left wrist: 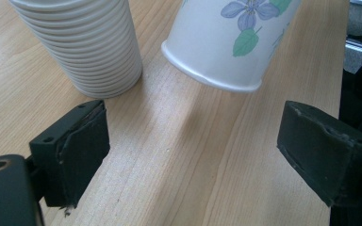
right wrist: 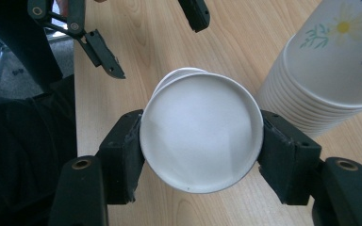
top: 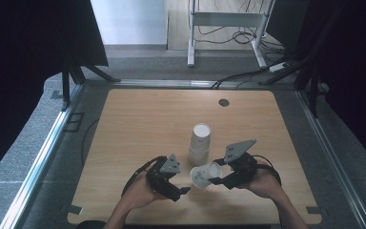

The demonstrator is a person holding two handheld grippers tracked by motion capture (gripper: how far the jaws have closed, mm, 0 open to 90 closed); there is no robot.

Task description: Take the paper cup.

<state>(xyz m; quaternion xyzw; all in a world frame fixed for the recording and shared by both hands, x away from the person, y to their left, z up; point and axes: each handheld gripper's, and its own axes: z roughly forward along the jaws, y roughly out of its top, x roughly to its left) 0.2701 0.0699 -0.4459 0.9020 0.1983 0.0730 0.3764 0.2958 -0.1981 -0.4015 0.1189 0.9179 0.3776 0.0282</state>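
An upside-down stack of flower-printed paper cups (top: 199, 143) (left wrist: 89, 42) (right wrist: 330, 61) stands in the middle of the wooden table (top: 138, 124). My right gripper (top: 215, 176) (right wrist: 200, 136) is shut on a single paper cup (top: 203, 174) (right wrist: 200, 141), held on its side just above the table in front of the stack. One jaw presses each side of the cup. My left gripper (top: 181, 183) (left wrist: 193, 141) (right wrist: 153, 37) is open, its jaws wide apart and holding nothing. It points at the held cup (left wrist: 226, 42), a short way from it.
A dark round cable hole (top: 224, 102) sits near the table's far edge. The near edge runs just below both hands. Beyond the table are a metal desk frame (top: 226, 19) and cables (top: 240, 76) on the floor.
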